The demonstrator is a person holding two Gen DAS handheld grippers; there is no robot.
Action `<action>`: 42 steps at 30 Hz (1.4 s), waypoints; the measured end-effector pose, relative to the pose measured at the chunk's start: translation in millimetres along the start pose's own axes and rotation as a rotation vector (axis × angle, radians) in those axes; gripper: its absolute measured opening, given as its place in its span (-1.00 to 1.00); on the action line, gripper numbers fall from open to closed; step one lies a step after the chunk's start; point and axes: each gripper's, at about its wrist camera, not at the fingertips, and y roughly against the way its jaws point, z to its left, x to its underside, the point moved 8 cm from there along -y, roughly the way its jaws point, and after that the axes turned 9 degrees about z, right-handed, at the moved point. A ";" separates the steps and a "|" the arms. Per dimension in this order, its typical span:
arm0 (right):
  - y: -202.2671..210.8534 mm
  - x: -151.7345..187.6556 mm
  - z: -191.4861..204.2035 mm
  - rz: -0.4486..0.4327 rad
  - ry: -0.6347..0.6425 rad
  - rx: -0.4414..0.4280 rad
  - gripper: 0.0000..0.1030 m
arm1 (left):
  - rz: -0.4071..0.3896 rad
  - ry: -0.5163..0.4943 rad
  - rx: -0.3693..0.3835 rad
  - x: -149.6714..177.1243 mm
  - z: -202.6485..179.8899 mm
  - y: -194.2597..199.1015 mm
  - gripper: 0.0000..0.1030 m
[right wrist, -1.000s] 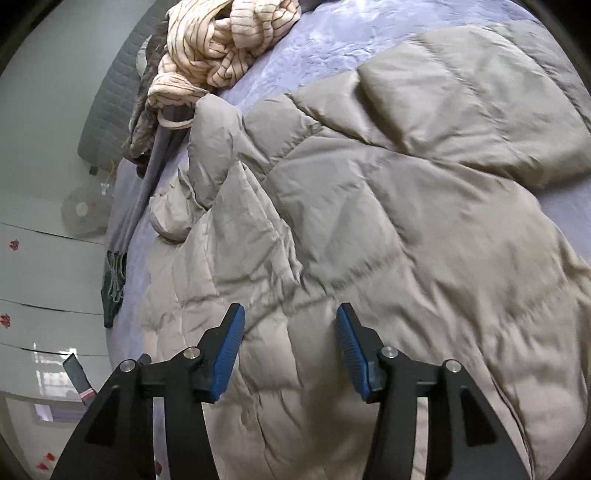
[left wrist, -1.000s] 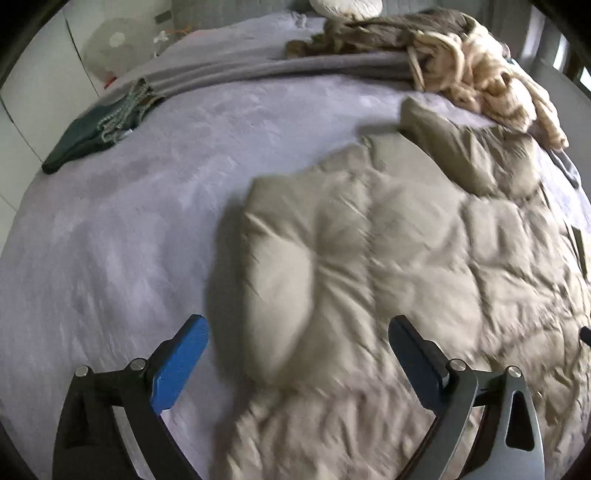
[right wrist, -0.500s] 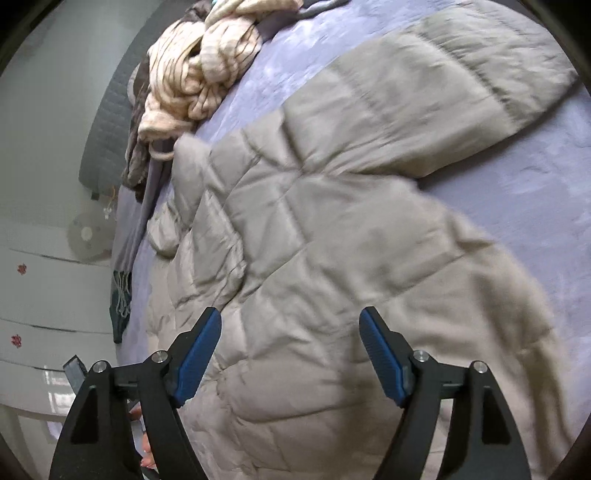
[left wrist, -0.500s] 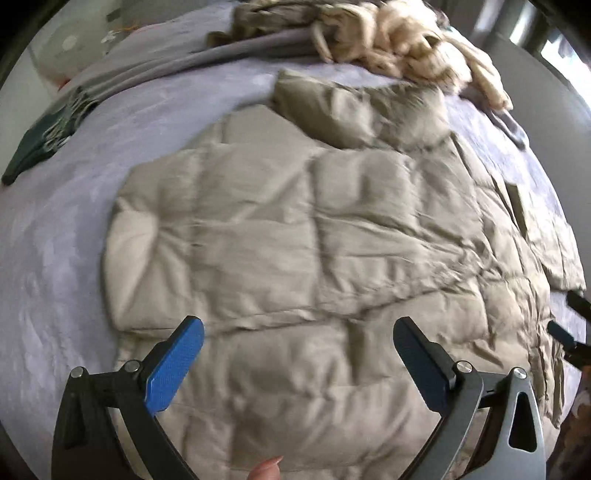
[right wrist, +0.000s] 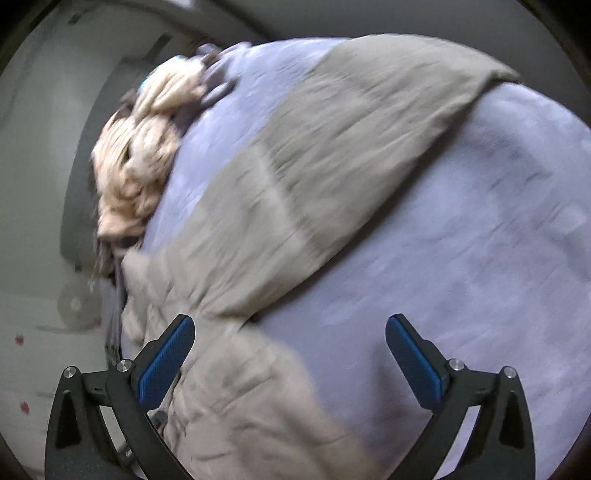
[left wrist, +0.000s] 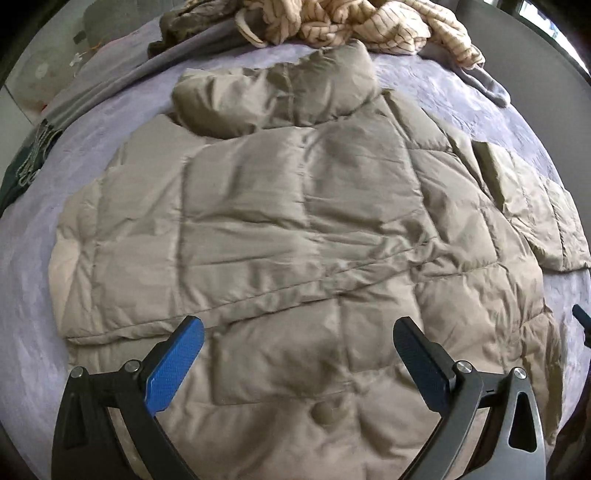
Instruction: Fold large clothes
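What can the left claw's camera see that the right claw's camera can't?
Only the left wrist view shows the puffy jacket's collar, the left claw wide open, and a dark green cloth at the bed's edge. Only the right wrist view shows the jacket's long sleeve stretched out, and the right claw, its jaws opening with nothing gripped. Both show the beige jacket, the purple blanket and the striped cream clothes pile.

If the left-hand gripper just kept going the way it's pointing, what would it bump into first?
Most likely the beige puffer jacket. The left gripper hangs open and empty over its quilted lower half, which fills the space ahead of the fingers. How far above the jacket it hangs is hard to judge.
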 end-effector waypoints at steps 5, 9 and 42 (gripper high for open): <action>15.3 -47.3 -36.6 -0.056 -0.094 -0.065 0.99 | 0.037 -0.011 0.036 0.5 -27.8 -7.3 1.00; 20.2 -80.0 -57.4 -0.101 -0.160 -0.124 1.00 | 0.034 -0.017 0.051 -0.7 -47.1 -6.1 1.00; -29.4 -10.9 250.1 0.006 0.671 -0.147 -0.84 | -0.054 0.122 -0.128 -9.4 57.5 14.1 1.00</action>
